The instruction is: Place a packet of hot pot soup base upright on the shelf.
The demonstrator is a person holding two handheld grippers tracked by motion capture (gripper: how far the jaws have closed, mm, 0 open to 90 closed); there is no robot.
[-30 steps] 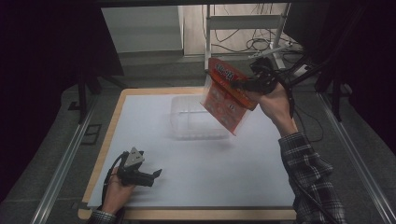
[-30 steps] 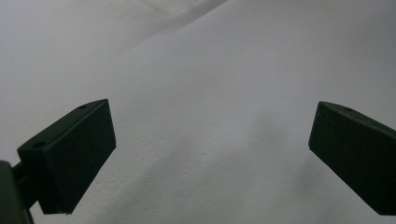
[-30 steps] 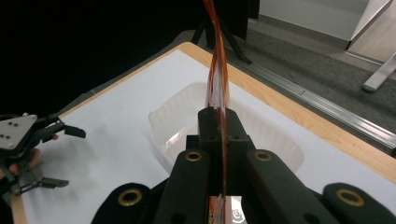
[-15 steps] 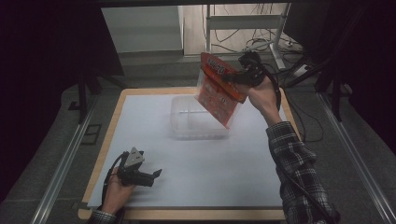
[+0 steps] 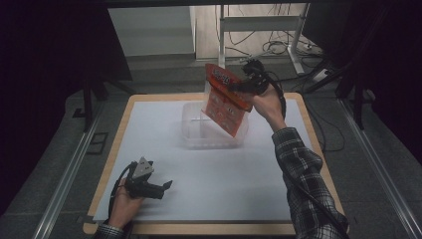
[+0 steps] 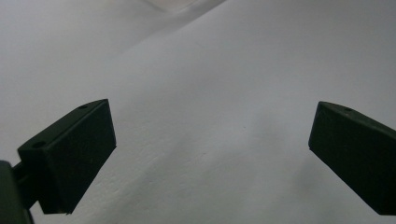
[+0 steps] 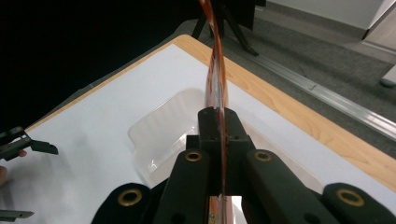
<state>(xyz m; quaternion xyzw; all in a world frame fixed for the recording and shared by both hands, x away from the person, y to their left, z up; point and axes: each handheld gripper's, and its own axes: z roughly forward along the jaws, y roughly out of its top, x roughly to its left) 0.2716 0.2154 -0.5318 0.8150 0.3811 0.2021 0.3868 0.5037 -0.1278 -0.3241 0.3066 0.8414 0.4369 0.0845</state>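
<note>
The right gripper [image 5: 238,88] is pinching an orange packet [image 5: 224,99] above the clear container [image 5: 215,130], while the left gripper [image 5: 161,187] is resting spread on the white surface [image 5: 209,189].

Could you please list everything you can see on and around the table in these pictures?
Flat orange-red printed plastic packet: one, orange-red with white print, held tilted above the tub, its lower corner dipping toward the tub.
Clear plastic rectangular tub: one, transparent, on the far middle of the sheet.
White sheet: one, white, covering the tabletop.
Wooden-edged table: one, light wood rim, centre of the high view.
Cables: several, dark, on the floor beyond the table.
Metal frame legs: grey, behind the table.
Left gripper: one, black, jaws open, resting low on the near left of the sheet.
Right gripper: one, black, shut on the packet.
Plaid sleeve: one, dark check, right forearm.
</note>
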